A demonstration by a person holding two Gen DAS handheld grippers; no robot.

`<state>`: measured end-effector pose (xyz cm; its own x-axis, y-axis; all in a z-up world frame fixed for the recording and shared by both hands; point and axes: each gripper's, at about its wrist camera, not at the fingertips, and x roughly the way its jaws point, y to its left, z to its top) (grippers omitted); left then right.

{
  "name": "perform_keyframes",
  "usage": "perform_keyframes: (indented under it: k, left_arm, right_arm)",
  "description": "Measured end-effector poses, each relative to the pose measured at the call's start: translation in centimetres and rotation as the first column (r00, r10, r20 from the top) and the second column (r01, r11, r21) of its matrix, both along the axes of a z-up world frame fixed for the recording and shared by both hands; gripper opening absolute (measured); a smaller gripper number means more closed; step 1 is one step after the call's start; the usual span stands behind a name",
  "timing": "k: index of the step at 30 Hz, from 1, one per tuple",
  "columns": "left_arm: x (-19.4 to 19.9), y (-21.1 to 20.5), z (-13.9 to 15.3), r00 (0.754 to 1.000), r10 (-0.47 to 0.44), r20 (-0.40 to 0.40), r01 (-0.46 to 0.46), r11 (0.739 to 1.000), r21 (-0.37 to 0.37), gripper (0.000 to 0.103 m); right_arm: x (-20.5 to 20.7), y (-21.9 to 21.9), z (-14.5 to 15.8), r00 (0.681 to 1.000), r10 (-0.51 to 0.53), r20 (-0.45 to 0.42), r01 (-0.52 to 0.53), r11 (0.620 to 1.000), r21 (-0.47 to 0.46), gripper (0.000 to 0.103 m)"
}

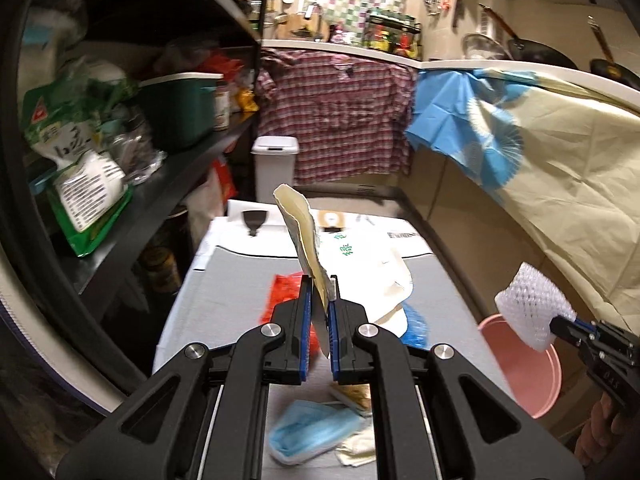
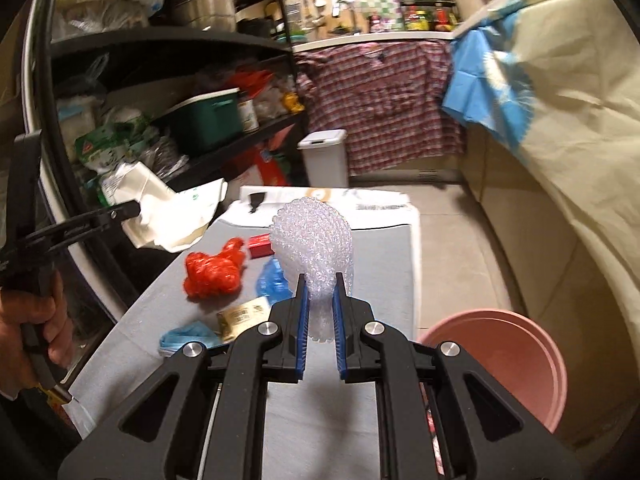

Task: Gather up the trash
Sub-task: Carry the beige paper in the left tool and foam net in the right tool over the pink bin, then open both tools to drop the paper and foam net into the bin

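White foam netting (image 2: 314, 248) is what we grasp in our right gripper (image 2: 320, 280), its blue pads clenched on the lower end so the bulk stands up past the fingertips. From the left wrist view the same netting (image 1: 530, 312) hangs in the air above the near rim of a pink bucket (image 1: 536, 364), which stands on the floor just right of the bench (image 1: 224, 292). From the right wrist view the bucket (image 2: 500, 352) opens just right of the gripper.

Our left gripper (image 1: 320, 282) is clenched on a cream paper bag (image 1: 304, 236) with green print, holding it edge-up over the grey bench top. In the right wrist view that bag (image 2: 172, 208) hangs at the bench's left edge, off the surface, with the left gripper (image 2: 134, 210) pinching its near corner.

Loose on the bench (image 2: 384, 248) we see a red plastic bag (image 2: 214, 272) at the middle, a small red box (image 2: 260, 245) just beyond it, a blue plastic bag (image 2: 274, 280) to its right, a tan wrapper (image 2: 242, 316) nearer, and a blue mask (image 2: 188, 338) nearest, touching the wrapper. A white bin (image 2: 324, 158) stands on the floor beyond the bench's far end, beside a black shelf (image 2: 168, 36).
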<state>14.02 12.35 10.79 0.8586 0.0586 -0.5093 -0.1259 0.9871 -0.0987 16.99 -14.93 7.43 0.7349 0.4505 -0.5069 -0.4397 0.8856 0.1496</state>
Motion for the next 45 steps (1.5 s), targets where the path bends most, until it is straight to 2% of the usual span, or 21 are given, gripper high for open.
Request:
perform_keyframes:
  k: [10, 23, 30, 45]
  left_arm:
    - [-0.5, -5.1, -0.8, 0.996, -0.088, -0.022, 0.087, 0.996, -0.027, 0.007]
    - [0.6, -12.6, -3.7, 0.977, -0.202, -0.070, 0.199, 0.978, -0.055, 0.007]
    - [2.2, -16.9, -5.4, 0.957, -0.276, -0.089, 0.270, 0.960, -0.068, 0.008]
    - [6.9, -23.9, -9.7, 0.897, -0.402, -0.183, 0.395, 0.916, -0.073, 0.007]
  right_arm:
    - [-0.8, -7.6, 1.7, 0.990, -0.138, 0.021, 0.137, 0.990, 0.015, 0.012]
    - [0.5, -15.0, -0.9, 0.942, -0.334, -0.024, 0.335, 0.941, 0.049, 0.012]
    - [1.7, -16.9, -2.8, 0.921, -0.386, -0.053, 0.389, 0.920, 0.044, 0.012]
    - [4.3, -18.1, -5.4, 0.912, -0.402, -0.082, 0.403, 0.915, 0.006, 0.012]
